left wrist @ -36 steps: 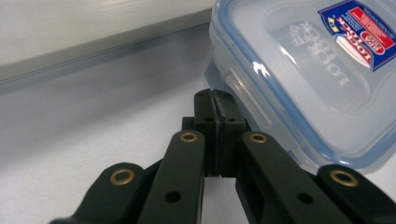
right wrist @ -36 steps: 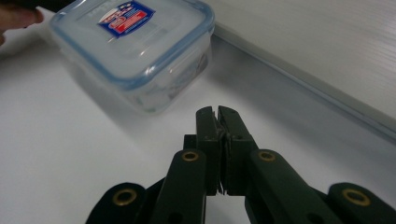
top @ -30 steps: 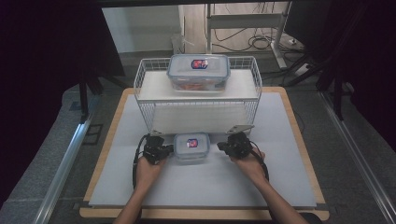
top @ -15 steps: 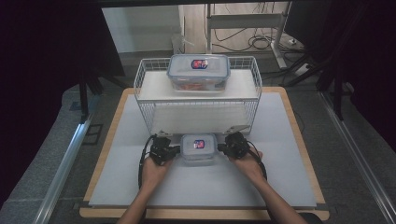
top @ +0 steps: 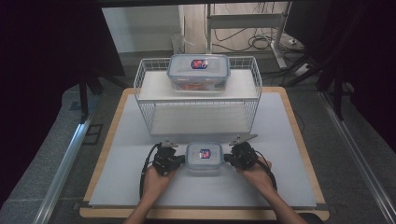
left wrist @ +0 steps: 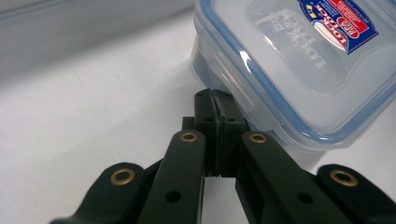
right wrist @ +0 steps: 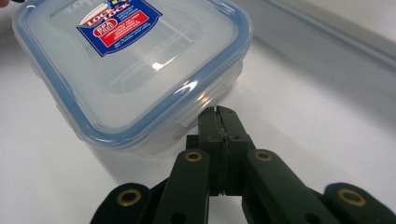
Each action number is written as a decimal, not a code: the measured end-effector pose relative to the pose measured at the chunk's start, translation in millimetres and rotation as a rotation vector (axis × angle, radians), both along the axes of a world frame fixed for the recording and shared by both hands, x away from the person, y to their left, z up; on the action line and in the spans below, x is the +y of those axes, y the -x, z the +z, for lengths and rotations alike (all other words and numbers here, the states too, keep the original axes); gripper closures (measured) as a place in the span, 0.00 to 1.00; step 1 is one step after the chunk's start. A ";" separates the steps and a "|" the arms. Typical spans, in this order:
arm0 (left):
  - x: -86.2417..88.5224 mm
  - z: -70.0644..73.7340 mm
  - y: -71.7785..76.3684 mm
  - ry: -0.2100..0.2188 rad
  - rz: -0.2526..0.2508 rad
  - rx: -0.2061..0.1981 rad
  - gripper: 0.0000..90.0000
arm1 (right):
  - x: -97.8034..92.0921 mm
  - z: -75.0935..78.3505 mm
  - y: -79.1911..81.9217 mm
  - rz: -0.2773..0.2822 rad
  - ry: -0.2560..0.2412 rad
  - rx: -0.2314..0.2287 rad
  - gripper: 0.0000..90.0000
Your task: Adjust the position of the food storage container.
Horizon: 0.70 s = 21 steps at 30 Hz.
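Note:
A small clear lock-lid container (top: 204, 157) with a blue seal and a red-blue label sits on the white table, in front of the wire rack. My left gripper (top: 179, 160) is shut, its tips against the container's left side. In the left gripper view the closed tips (left wrist: 215, 95) touch the side clip of the container (left wrist: 299, 60). My right gripper (top: 230, 158) is shut too, pressed against the right side. The right gripper view shows its tips (right wrist: 218, 112) meeting the clip below the lid of the container (right wrist: 135, 65).
A white wire rack (top: 144, 100) with two shelves stands behind the container. A larger lock-lid container (top: 198, 71) rests on its top shelf. The white board (top: 289, 140) has a wooden rim, with dark floor beyond it.
Both grippers have closed in on the small container from its two sides. The container has shifted a little right and toward the near edge.

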<state>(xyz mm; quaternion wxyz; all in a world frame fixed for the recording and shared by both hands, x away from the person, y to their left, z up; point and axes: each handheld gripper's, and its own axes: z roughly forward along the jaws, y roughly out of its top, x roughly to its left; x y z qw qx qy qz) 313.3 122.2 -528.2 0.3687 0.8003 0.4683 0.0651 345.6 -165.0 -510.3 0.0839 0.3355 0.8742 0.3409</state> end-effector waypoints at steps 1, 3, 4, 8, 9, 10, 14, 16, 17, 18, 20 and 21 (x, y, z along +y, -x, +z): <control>-0.9 0.2 2.4 0.001 -0.001 0.001 1.00 | -0.9 -0.1 2.6 0.004 0.002 0.002 1.00; -2.5 0.6 8.1 0.004 -0.005 0.007 1.00 | -2.6 -0.2 8.3 0.012 0.005 0.000 1.00; -3.0 0.9 11.2 0.004 -0.010 0.011 1.00 | -3.3 0.1 11.7 0.013 0.007 0.003 1.00; -7.0 1.6 21.3 -0.004 -0.029 0.009 1.00 | -7.9 0.3 22.9 0.026 0.018 0.000 0.99; -7.4 2.4 21.2 -0.017 -0.038 0.004 1.00 | -8.3 0.5 24.0 0.024 0.019 0.001 0.98; -7.6 3.0 20.9 -0.025 -0.039 0.004 1.00 | -9.0 0.7 24.2 0.023 0.019 0.007 0.96; 2.7 6.7 22.1 -0.065 -0.012 -0.036 0.90 | -14.5 2.4 22.8 0.007 0.037 -0.009 0.92; 12.8 9.2 25.5 -0.048 0.003 -0.055 0.82 | -19.3 4.4 22.3 0.001 0.035 -0.022 0.89; 16.9 10.2 27.4 -0.038 0.008 -0.063 0.77 | -23.4 6.2 21.9 0.003 0.020 -0.025 0.87; 19.9 10.9 29.2 -0.032 0.010 -0.070 0.73 | -26.3 7.7 22.0 0.002 0.012 -0.028 0.85; 26.6 13.1 33.9 -0.027 0.014 -0.096 0.64 | -30.6 9.8 23.4 0.005 0.011 -0.042 0.81; 29.5 14.2 36.3 -0.025 0.014 -0.109 0.58 | -32.7 10.7 25.0 0.010 0.009 -0.051 0.77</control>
